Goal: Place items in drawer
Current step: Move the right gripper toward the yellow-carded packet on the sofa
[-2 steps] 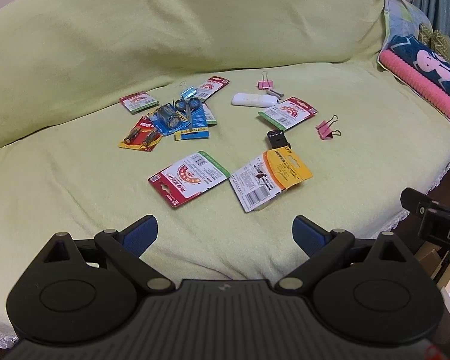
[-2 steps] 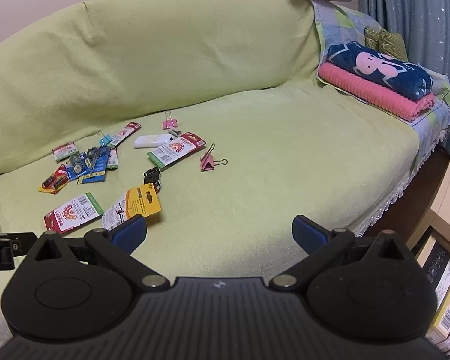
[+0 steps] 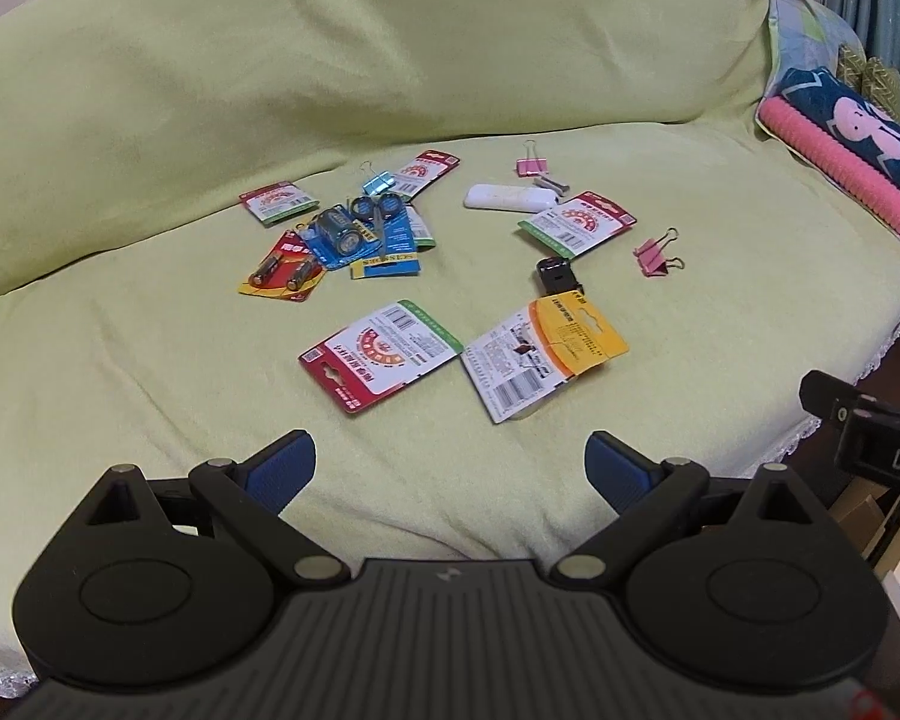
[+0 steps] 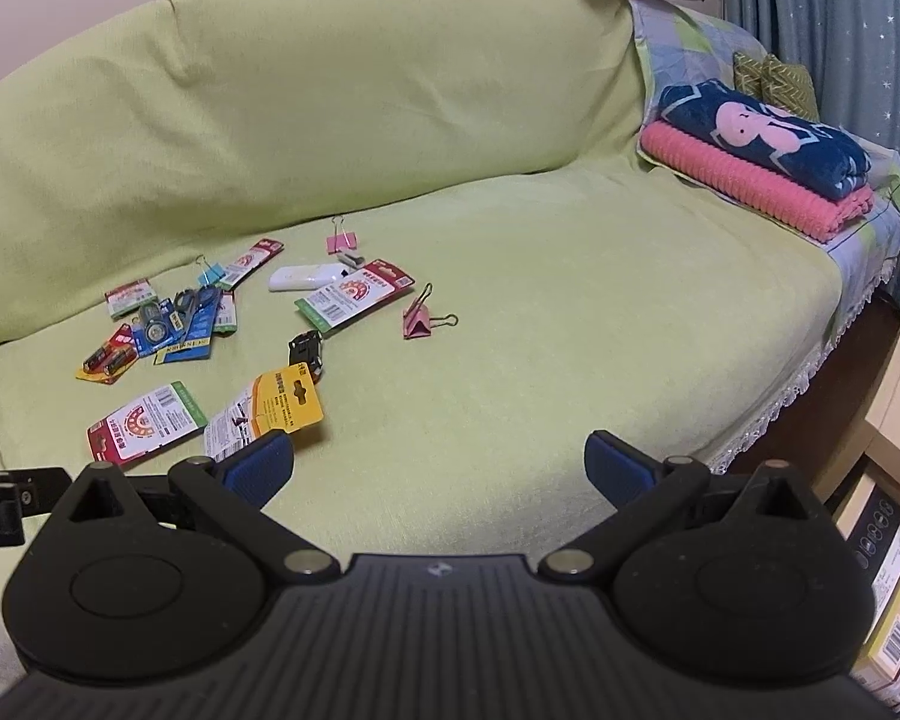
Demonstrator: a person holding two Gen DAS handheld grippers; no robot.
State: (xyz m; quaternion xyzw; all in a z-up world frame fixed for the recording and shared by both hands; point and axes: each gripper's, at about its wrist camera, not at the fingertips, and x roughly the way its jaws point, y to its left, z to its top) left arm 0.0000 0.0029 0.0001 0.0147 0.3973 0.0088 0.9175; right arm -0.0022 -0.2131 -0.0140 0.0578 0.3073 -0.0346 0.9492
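Both grippers — left gripper point(image 3: 450, 462), right gripper point(image 4: 438, 465) — gape (empty) above the sofa point(image 4: 570, 330).

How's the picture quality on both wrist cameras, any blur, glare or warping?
Left wrist view: sharp and evenly lit, no glare; the fisheye curves the sofa and darkens the corners. Right wrist view: equally sharp, with the same curving and dark corners near the curtain.

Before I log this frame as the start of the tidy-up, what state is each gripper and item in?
left gripper: open, empty, above the sofa's front edge.
right gripper: open, empty.
pink binder clip: lying on the sofa cover, apart from the others.
white stick: lying flat.
battery pack: flat, sealed on its card.
orange card pack: flat, one corner lifted.
folded towels: stacked at the sofa's end.
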